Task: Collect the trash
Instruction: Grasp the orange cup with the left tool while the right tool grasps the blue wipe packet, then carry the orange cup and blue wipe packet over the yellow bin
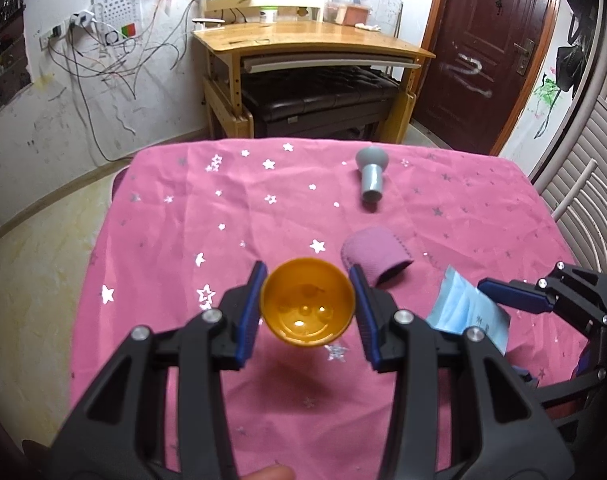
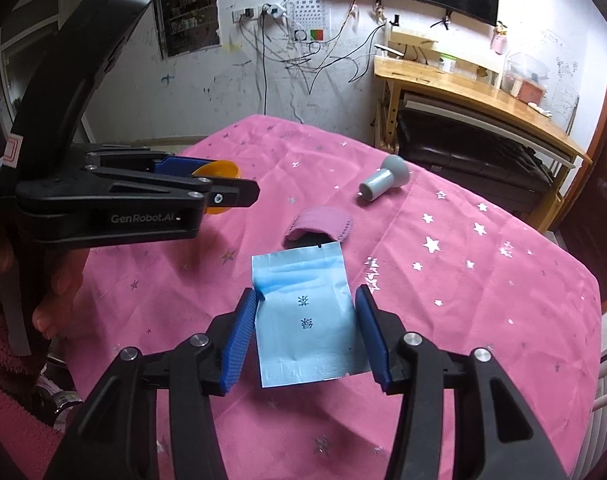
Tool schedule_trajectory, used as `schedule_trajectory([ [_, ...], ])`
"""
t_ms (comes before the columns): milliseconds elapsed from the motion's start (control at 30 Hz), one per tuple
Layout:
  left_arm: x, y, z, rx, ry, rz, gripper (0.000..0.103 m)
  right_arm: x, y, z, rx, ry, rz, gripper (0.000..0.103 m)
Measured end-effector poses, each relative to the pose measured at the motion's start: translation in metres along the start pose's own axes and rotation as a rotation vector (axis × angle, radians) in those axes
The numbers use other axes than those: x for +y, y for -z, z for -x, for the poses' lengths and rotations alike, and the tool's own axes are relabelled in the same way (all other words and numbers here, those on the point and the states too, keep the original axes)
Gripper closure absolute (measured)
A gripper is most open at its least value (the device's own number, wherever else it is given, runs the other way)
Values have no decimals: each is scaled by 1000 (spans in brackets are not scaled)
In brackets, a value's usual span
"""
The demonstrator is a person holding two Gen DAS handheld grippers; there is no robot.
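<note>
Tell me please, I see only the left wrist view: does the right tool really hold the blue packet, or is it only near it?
Observer: It holds it. In the right wrist view the blue packet sits between both pads of the right tool, and its left edge is crumpled against one pad.
Operator: Is something printed on it?
Observer: Yes, two dark characters, near its middle.
Operator: How does my orange bowl look from the side?
Observer: The near finger of the left tool crosses the orange bowl at mid-height. The rim shows above the finger and the bottom shows below it.
</note>
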State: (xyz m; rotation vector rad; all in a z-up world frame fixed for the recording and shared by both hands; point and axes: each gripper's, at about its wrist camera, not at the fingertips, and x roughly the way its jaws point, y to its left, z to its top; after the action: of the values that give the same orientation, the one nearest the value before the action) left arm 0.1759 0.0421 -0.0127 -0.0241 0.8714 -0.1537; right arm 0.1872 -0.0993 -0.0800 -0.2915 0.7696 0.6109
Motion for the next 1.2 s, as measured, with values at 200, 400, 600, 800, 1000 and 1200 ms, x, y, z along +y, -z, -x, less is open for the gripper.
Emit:
schedule_trajectory([
  [200,-21,-3,10,-16,-7,-35,63,-14,7,22,-41,12,-37,58],
  [400,-48,-6,16,-28,-12,-74,63,-36,20,41,-79,26,-85,58],
  [600,-79,-10,16,-35,-15,-122,63,-64,35,62,-121,38,-153,58],
  [800,-117,-15,11,-32,-12,-174,63,-96,53,84,-159,66,-215,58],
  [1000,-156,-19,1,-17,2,-234,63,-133,75,111,-210,99,-294,58],
  [1200,-193,-21,-9,-6,19,-284,63,-161,94,131,-246,127,-348,58],
])
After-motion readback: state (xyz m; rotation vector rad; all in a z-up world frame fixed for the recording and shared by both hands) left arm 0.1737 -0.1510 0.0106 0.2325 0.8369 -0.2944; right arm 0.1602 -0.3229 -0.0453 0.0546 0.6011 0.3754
